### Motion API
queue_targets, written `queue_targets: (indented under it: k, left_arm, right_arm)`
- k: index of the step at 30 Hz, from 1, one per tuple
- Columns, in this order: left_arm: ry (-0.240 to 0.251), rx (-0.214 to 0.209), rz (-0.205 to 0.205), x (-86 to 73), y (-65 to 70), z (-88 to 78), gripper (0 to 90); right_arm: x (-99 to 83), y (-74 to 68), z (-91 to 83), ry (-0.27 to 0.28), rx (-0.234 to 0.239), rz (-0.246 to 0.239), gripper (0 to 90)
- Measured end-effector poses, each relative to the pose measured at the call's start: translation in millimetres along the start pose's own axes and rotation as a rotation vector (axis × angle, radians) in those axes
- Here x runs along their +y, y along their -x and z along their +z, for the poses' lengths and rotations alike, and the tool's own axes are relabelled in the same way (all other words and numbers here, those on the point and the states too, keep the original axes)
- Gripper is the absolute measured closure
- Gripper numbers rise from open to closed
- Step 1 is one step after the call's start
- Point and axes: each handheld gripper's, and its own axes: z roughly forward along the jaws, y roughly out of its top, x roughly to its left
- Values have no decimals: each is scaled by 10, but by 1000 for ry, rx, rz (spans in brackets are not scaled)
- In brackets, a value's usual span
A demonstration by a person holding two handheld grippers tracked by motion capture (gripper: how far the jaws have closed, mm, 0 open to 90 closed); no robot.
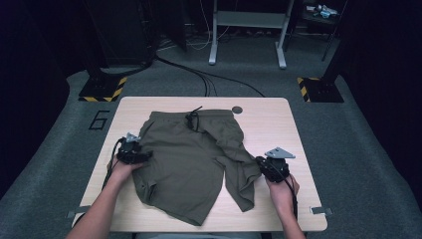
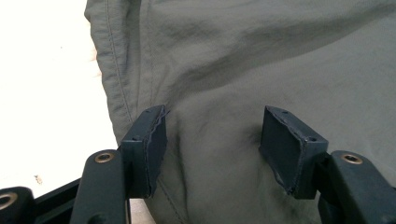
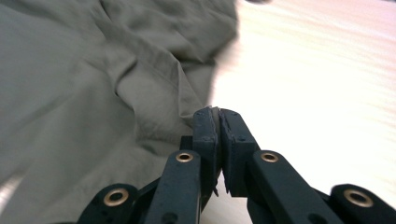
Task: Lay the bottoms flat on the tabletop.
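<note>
Left gripper (image 2: 212, 140) sitting wide over shorts (image 1: 191, 159); right gripper (image 3: 218, 116) closing tight, pinched cloth hard to make out

You've got one readable mark: a black "6" (image 1: 99, 120) on the grey floor (image 1: 59, 164), just off the table's (image 1: 268, 124) far-left corner. Yellow-black hazard stripes mark the two stand bases, left (image 1: 102, 89) and right (image 1: 318, 88). There's no print or brand label to read on the shorts (image 1: 189, 159).
</note>
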Motion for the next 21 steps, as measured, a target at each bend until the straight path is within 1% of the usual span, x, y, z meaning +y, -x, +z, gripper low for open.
queue_targets:
  k: [3,4,6,8,12,16,18,20,21]
  left_arm:
    - [1,2,4,-4,-3,-1,402]
    - [-11,0,6,-1,-4,-10,404]
    - [-10,0,4,-1,-3,-10,404]
    - [-4,2,-2,-5,1,-6,406]
    - [8,10,-8,-14,4,-3,414]
    - [10,13,-8,-16,2,-3,419]
    - [10,15,-13,-17,5,-3,419]
    - [10,16,-14,-17,6,-3,419]
    - [10,16,-14,-17,6,-4,420]
  right_arm:
    - [-102,126,-24,-29,-23,7,848]
    - [-131,160,-29,-36,-26,13,848]
    - [-179,217,-47,-56,-38,16,848]
    - [-222,262,-64,-68,-49,13,847]
    - [-315,351,-101,-85,-59,30,847]
    - [-403,429,-133,-102,-61,76,846]
    - [-449,464,-152,-123,-70,75,845]
    - [-493,501,-185,-132,-81,70,845]
    - [-507,519,-206,-131,-82,84,845]
